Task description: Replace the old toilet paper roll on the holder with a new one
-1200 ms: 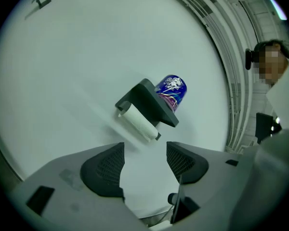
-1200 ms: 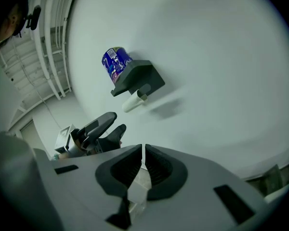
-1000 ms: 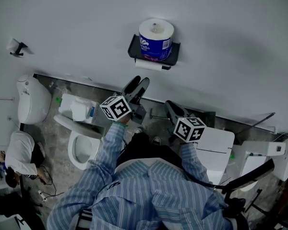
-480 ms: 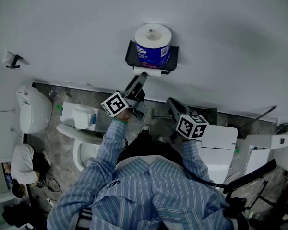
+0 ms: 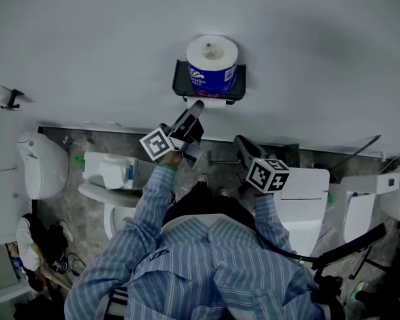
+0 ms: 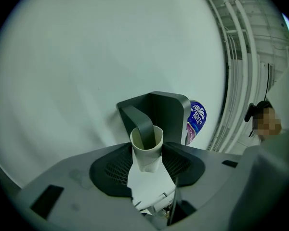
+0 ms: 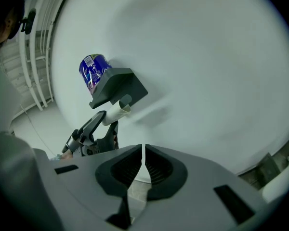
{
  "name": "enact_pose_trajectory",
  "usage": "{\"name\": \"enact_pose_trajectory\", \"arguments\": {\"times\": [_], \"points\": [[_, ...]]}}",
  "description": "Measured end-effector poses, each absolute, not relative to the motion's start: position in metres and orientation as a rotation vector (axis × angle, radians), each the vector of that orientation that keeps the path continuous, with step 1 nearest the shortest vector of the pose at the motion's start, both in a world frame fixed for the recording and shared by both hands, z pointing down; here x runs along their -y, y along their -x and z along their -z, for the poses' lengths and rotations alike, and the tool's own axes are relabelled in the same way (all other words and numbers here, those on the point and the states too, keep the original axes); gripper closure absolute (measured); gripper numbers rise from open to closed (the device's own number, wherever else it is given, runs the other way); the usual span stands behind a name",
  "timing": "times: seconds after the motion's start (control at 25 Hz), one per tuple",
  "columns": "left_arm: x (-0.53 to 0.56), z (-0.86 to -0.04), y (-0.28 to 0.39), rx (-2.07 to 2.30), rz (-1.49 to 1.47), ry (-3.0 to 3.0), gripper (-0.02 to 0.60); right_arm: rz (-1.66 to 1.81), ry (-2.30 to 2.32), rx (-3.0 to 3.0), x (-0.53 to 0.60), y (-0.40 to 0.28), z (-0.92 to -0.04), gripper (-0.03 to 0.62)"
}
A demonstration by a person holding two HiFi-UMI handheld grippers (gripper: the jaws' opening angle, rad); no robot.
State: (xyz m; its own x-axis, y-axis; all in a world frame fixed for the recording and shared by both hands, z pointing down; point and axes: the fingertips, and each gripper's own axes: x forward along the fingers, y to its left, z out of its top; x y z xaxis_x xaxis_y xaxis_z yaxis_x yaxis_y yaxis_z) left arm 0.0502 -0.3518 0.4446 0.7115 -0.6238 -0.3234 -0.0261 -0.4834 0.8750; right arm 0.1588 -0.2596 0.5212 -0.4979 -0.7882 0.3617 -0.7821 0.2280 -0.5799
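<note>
The left gripper (image 5: pixel 197 107) is nearer. Its jaws have just been closing and now bracket the old tube (image 6: pixel 147 148), with the pads apparently touching both of its sides. The tube hangs on the holder (image 6: pixel 164 109) arm under the wrapped new roll (image 5: pixel 212 62). Its long axis runs roughly along the jaws, so removal probably means drawing it back. The right gripper (image 7: pixel 143 150) stands off, jaws together and empty.

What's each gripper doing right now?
Left gripper: jaws just closing, gripping the empty cardboard tube.
Right gripper: closed, holding nothing.
</note>
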Motion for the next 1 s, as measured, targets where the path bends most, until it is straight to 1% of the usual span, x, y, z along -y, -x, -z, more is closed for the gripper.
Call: {"name": "enact_pose_trajectory", "arguments": {"times": [0.28,0.6,0.84,1.0], "points": [[0.348,-0.444,-0.057,0.445,0.745,-1.987,0.399,1.162,1.62,-2.427,0.251,-0.159,-0.525,0.571],[0.341,-0.441,-0.116,0.3,0.626,-2.023,0.402,1.157,1.686,-2.372,0.241,-0.17,-0.525,0.571],[0.33,-0.446,-0.159,0.222,0.539,-2.018,0.402,1.153,1.762,-2.299,0.226,-0.191,-0.527,0.571],[0.317,-0.455,-0.179,0.215,0.43,-2.09,0.402,1.152,1.81,-2.255,0.218,-0.205,-0.529,0.571]]}}
